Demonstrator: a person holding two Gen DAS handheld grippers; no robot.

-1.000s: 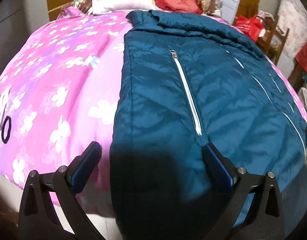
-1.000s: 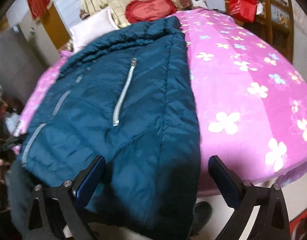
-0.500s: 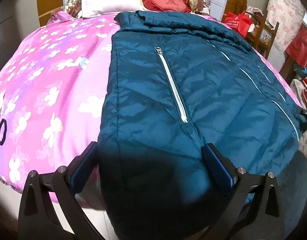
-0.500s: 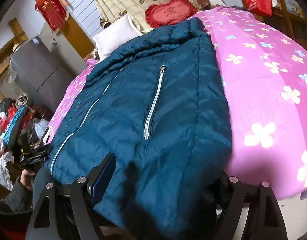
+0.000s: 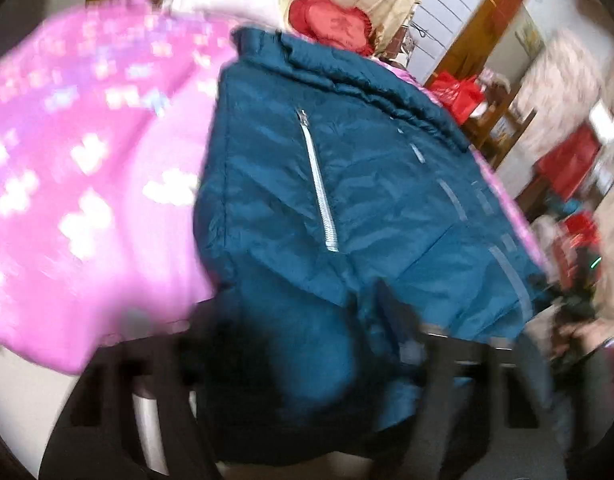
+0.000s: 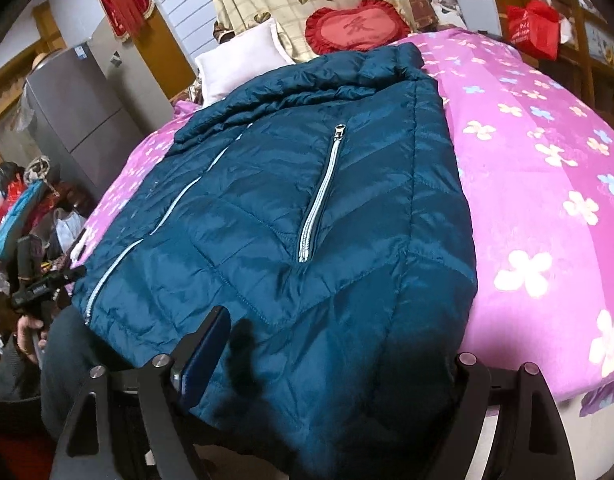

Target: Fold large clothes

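The left tool point(image 5: 307, 344) tilts down over the bed's near edge; its jaws have just been closing, the jacket point(image 5: 347, 208) hem bunched between them, though blur hides any pinch. The right tool point(image 6: 335, 364), also tilted down, straddles the hem, jaws spread. The jacket lies flat on the pink quilt point(image 6: 547, 184).

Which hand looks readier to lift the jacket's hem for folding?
Left, probably: the left gripper has just been closing with the jacket hem bunched between its jaws. The right gripper, also just closing slightly, straddles the hem wide.
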